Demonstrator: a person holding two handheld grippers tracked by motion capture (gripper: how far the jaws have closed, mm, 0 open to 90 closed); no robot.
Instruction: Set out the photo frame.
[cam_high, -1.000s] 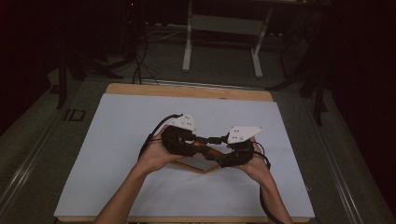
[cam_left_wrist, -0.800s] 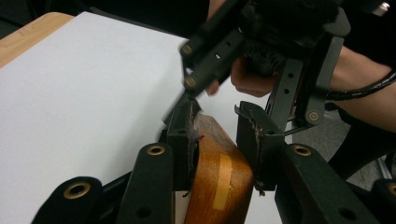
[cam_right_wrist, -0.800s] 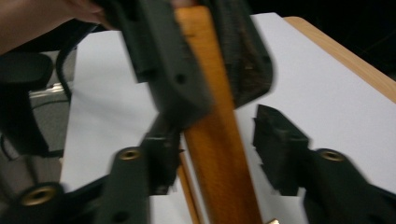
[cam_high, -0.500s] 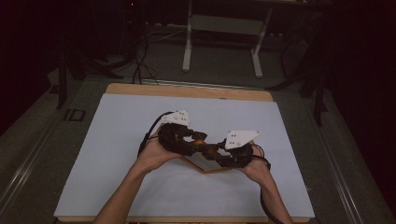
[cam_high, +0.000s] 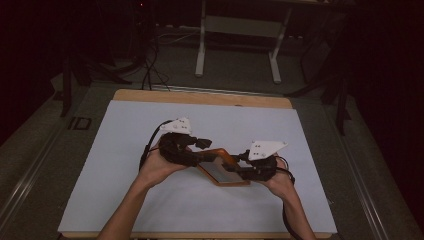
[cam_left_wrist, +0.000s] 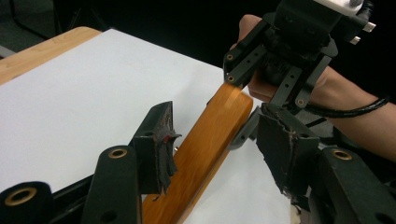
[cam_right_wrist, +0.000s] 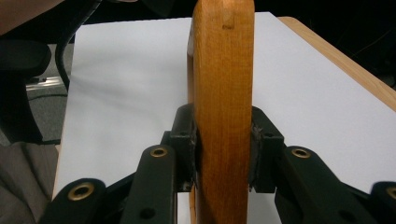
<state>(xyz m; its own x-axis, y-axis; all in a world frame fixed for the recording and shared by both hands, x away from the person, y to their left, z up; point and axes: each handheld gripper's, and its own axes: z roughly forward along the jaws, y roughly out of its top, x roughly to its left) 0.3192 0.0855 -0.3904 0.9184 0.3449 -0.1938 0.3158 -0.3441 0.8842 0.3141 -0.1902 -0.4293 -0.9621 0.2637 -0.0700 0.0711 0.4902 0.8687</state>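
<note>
While clamped at one end by the right gripper (cam_right_wrist: 223, 158), the wooden frame (cam_high: 225, 167) is held above the table (cam_high: 125, 150) | left gripper (cam_left_wrist: 219, 154) just opened, astride it, pads clear | judged rigid, light, smooth; rails best gripped.

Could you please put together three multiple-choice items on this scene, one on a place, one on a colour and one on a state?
1. Where is the wooden frame?
A. Between the two grippers, over the white table sheet
B. On the floor beside the table
C. At the far edge of the table

2. What colour is the frame's wood?
A. Blue
B. Orange-brown
C. White

3. How does the right gripper stand to the frame?
A. Open and far from it
B. Its pads press on both faces
C. Lying on the table without a hand

Answers: 1 A, the high view shows it between the hands above the sheet. 2 B, both gripper views show glossy orange-brown wood. 3 B, the right gripper view shows both pads tight against the wood.
</note>
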